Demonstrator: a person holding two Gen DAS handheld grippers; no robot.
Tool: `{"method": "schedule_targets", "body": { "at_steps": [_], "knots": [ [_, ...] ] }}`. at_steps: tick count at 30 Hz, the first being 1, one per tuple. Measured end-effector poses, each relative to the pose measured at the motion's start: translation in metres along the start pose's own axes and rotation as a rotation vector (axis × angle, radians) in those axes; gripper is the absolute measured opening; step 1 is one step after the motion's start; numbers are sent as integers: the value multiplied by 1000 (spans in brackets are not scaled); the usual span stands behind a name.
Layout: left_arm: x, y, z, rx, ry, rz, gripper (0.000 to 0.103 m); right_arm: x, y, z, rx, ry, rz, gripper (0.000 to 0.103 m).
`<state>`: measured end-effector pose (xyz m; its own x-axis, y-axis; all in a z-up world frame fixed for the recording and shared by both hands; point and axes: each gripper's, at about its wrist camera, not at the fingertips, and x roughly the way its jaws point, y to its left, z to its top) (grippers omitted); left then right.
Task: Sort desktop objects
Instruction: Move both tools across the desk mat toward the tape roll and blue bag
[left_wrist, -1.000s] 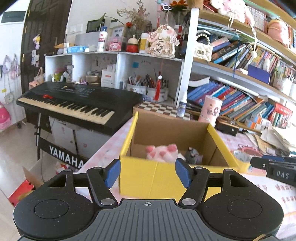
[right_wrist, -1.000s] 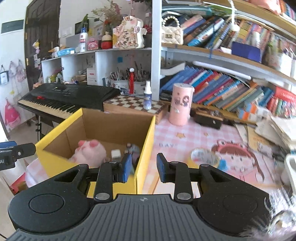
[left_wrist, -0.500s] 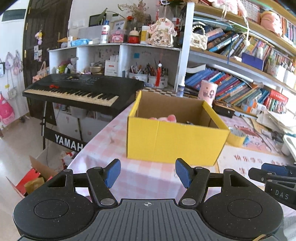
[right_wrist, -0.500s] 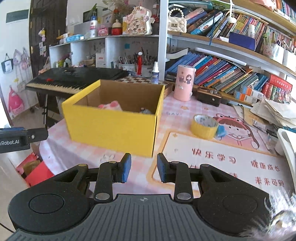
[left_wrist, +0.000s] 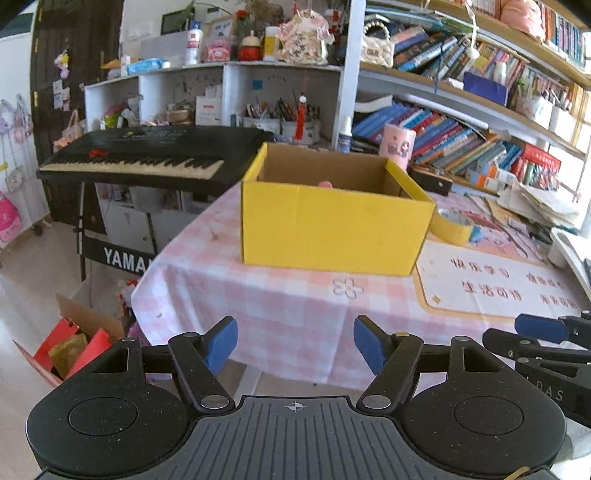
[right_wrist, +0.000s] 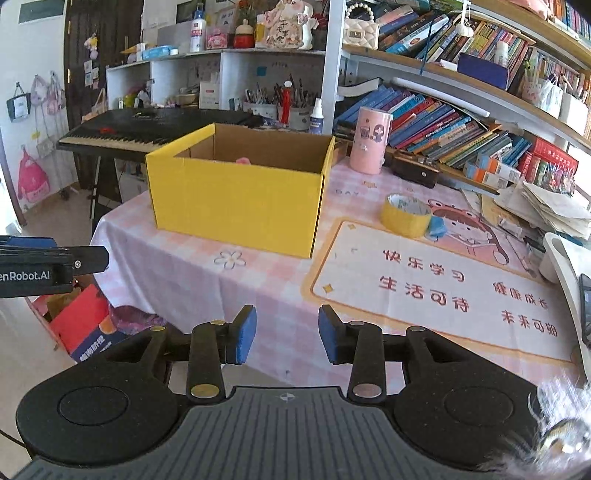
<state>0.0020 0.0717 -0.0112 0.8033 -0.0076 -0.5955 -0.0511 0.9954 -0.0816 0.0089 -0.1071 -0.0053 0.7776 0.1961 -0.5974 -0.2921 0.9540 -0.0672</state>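
Observation:
A yellow cardboard box (left_wrist: 332, 229) (right_wrist: 236, 206) stands on the pink checked tablecloth (left_wrist: 280, 302) (right_wrist: 192, 280). A bit of a pink plush toy (left_wrist: 325, 183) (right_wrist: 243, 161) peeks over its rim. A yellow tape roll (right_wrist: 405, 215) (left_wrist: 452, 226) lies right of the box. My left gripper (left_wrist: 294, 345) hovers at the table's near edge, well back from the box, its jaws opening with nothing between them. My right gripper (right_wrist: 287, 334) hangs beside it over the near edge, its jaws also opening and empty.
A pink cylinder tin (right_wrist: 370, 139) and a dark case (right_wrist: 415, 168) stand behind the box by rows of books (right_wrist: 443, 125). A printed desk mat (right_wrist: 436, 288) covers the right of the table. A black keyboard (left_wrist: 147, 155) stands left, with boxes on the floor (left_wrist: 70, 347).
Both grippers have pulled back from over the box to the table's near edge and sunk a little. The box now looks far smaller. The right jaws have widened, the left slightly.

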Motion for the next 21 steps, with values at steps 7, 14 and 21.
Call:
{"method": "schedule_targets", "body": {
  "at_steps": [7, 14, 21],
  "knots": [
    [7, -12, -4, 41, 37, -55, 71, -3, -2, -5, 8, 23, -33, 37],
    [18, -29, -2, 71, 55, -99, 71, -3, -16, -11, 38, 40, -82, 39],
    [32, -52, 4, 99, 74, -144, 71, -1, -37, -12, 69, 62, -123, 40]
  ]
}}
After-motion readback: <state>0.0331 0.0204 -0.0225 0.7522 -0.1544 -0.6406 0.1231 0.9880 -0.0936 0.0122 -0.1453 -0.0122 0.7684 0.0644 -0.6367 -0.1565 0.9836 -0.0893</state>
